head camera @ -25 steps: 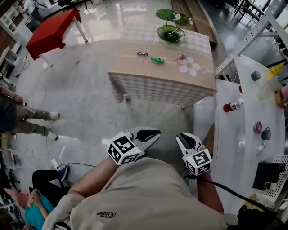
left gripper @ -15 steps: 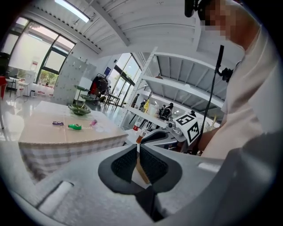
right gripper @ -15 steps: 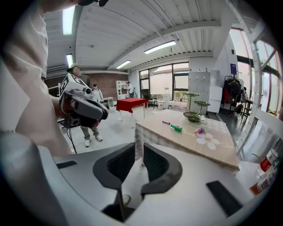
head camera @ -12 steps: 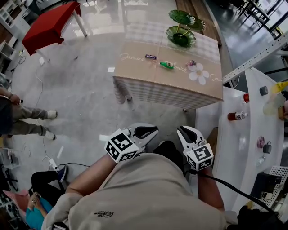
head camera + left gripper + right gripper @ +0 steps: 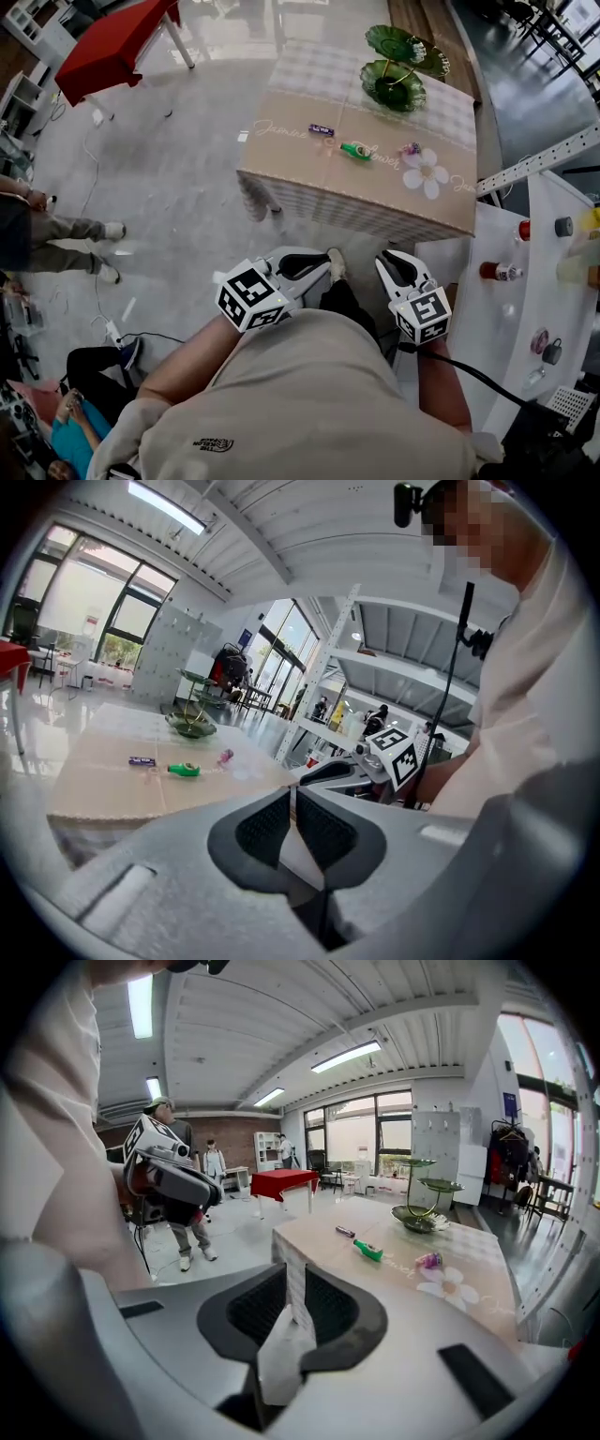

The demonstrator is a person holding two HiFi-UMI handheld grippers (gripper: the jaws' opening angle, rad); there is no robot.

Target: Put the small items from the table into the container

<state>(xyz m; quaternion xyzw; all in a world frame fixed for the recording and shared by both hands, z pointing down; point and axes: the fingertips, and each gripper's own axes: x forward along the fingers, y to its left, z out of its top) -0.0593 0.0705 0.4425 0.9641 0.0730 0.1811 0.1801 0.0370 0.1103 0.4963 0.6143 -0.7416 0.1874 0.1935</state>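
A table under a beige cloth stands ahead of me, well beyond both grippers. On it lie a small purple bar, a green item and a pink wrapped sweet. Behind them stands a green tiered glass dish. My left gripper is held close to my body, its jaws together and empty. My right gripper hangs beside it with a narrow gap between the jaws and nothing in it. The right gripper view shows the bar, the green item and the sweet far off.
A white counter with a red bottle and small jars runs along the right, beside a slanted metal rack post. A red table stands at the far left. People and cables are on the floor at left.
The table has drawn nearer and shifted right in the head view as I walk toward it. Both grippers keep their place in front of my body, with their jaws unchanged.
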